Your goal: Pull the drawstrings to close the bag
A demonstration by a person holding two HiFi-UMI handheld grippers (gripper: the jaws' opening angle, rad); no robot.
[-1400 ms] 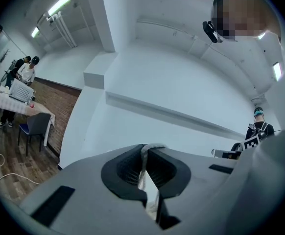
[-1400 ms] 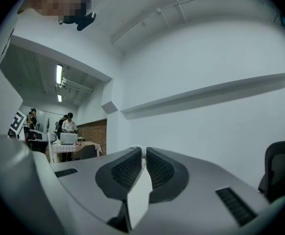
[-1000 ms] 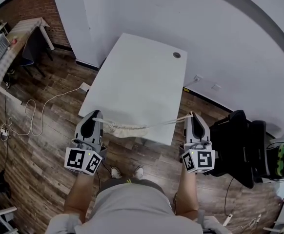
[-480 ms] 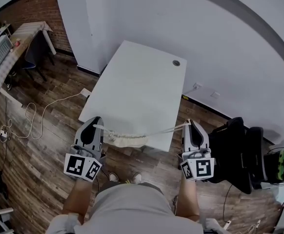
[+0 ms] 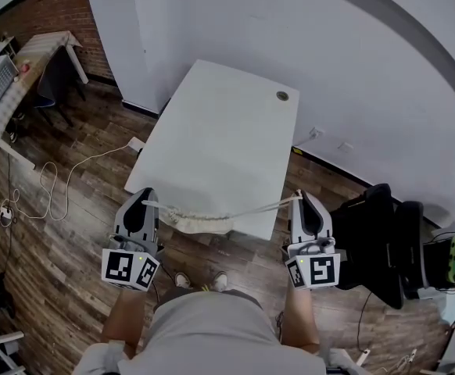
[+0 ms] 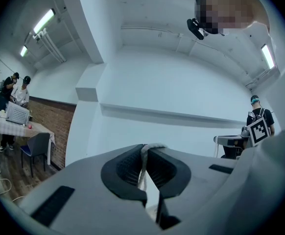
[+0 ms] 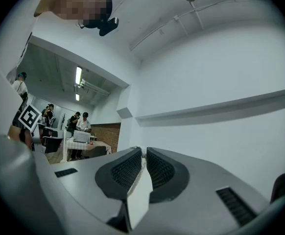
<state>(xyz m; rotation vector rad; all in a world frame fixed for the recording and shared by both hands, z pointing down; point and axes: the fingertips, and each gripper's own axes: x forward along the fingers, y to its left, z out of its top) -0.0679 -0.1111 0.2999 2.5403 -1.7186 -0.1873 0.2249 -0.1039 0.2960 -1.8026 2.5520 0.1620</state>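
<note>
Soft cream cloth drawstring bag (image 5: pixel 202 222) hangs between two clamped grippers
At the white worktop's (image 5: pixel 220 131) near edge, left gripper (image 5: pixel 145 204) and right gripper (image 5: pixel 299 198) each pinch a thin cord (image 5: pixel 252 208); it looks light, limp and likely slippery.

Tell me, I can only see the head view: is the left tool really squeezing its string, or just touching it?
Observer: Squeezing. In the left gripper view the left tool has its black pads closed on the cream left string, which runs down between them.
Operator: And the other one?
Observer: The right gripper view shows the right tool with pads almost together, a cream bit of the right string at their tip.
Operator: Is anybody else in the room?
Observer: Yes, people stand far off by a brick wall.
</note>
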